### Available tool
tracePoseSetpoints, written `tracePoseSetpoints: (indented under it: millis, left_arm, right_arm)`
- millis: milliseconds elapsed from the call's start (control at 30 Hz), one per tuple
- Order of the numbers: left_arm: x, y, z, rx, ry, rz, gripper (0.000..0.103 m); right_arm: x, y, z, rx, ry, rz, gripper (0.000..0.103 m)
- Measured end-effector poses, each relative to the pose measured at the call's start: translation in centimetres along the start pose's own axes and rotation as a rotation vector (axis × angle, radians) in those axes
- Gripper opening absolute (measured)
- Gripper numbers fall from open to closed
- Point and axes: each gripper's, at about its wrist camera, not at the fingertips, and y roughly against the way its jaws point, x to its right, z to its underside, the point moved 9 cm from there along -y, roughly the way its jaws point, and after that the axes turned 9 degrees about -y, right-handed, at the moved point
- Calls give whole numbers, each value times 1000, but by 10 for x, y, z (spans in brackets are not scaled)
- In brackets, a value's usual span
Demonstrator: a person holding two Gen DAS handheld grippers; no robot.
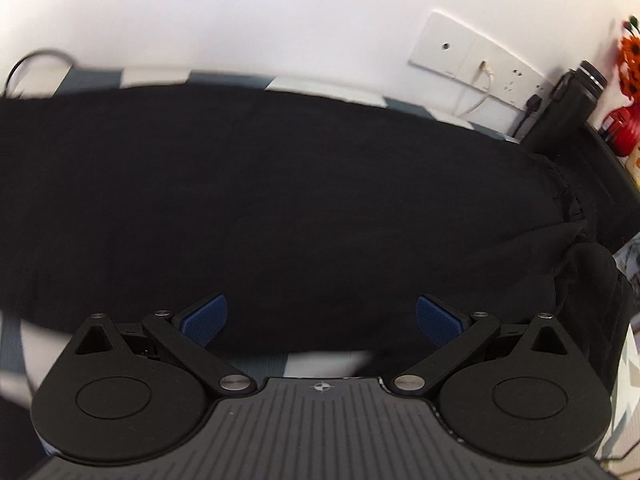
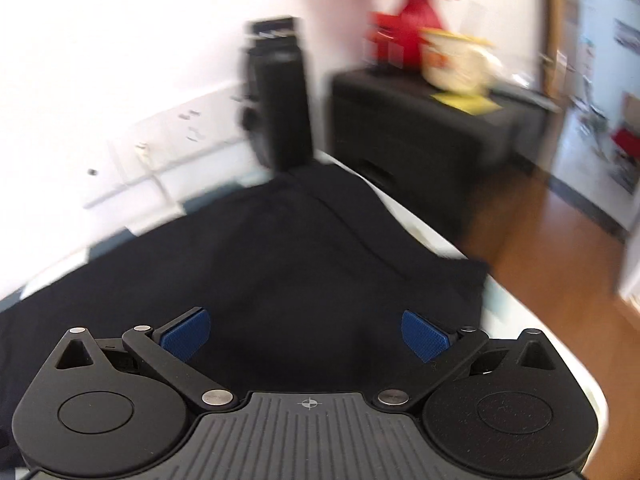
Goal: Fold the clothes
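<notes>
A black garment point(image 1: 280, 200) lies spread flat across a table with a grey-and-white cloth point(image 1: 320, 362). Its bunched, gathered edge point(image 1: 568, 200) shows at the right in the left wrist view. My left gripper point(image 1: 320, 318) hangs open just above the garment's near edge, blue pads wide apart, nothing between them. In the right wrist view the same garment point(image 2: 300, 272) tapers toward the wall, one corner point(image 2: 476, 276) by the table's right edge. My right gripper point(image 2: 306, 334) is open over the cloth, holding nothing. That view is motion-blurred.
A tall black bottle point(image 1: 568, 108) point(image 2: 278, 100) stands at the wall by the garment's far end. White wall sockets point(image 1: 480, 64) sit behind it. A dark cabinet point(image 2: 420, 120) holds a red vase point(image 2: 416, 28) with orange flowers. Wooden floor point(image 2: 552, 248) lies off the table's right edge.
</notes>
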Motion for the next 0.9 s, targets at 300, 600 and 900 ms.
tracePoseSetpoints:
  millis: [300,600,900]
  left_arm:
    - [41,35,66,-21,-55,-234,103]
    - [62,49,90,-63,15,-356,103]
    - [65,66,127,-101,85,-371,103]
  right_arm:
    - [6,-33,77,-177,214,7,102]
    - [2,-27,101,-125,355,-44,102]
    - [6,-25,105,-115,342,-85,102]
